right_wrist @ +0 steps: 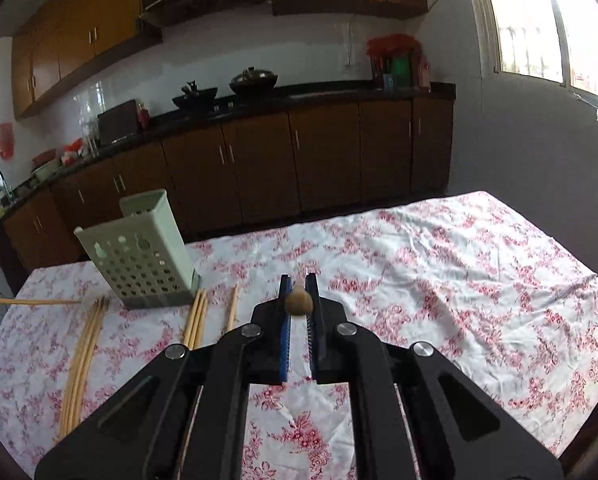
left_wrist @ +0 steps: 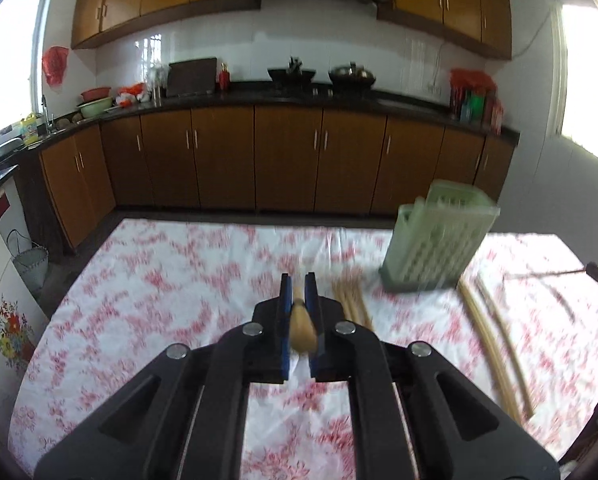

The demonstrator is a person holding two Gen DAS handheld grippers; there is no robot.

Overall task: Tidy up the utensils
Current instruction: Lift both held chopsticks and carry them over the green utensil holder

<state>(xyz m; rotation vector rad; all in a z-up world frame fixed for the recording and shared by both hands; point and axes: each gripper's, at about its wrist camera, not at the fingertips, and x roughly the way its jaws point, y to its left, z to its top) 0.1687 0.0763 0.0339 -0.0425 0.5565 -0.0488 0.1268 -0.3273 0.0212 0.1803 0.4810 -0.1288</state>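
Observation:
A green perforated utensil holder (left_wrist: pixel 439 244) stands on the floral tablecloth; it also shows in the right wrist view (right_wrist: pixel 143 252). My left gripper (left_wrist: pixel 299 284) is shut on a bamboo chopstick (left_wrist: pixel 301 328), seen end-on between the blue pads. My right gripper (right_wrist: pixel 298 285) is shut on another chopstick (right_wrist: pixel 299 302), also end-on. Loose chopsticks lie on the cloth: a bundle (right_wrist: pixel 81 360) left of the holder, a few (right_wrist: pixel 195 318) in front of it and one (right_wrist: pixel 232 308) beside those. More chopsticks (left_wrist: pixel 495 344) show in the left wrist view.
The table (right_wrist: pixel 459 280) is covered with a white and red floral cloth. Kitchen cabinets and a counter with pots (left_wrist: pixel 319 76) stand beyond the table. The left gripper's tip holding a chopstick (right_wrist: pixel 35 302) shows at the left edge of the right wrist view.

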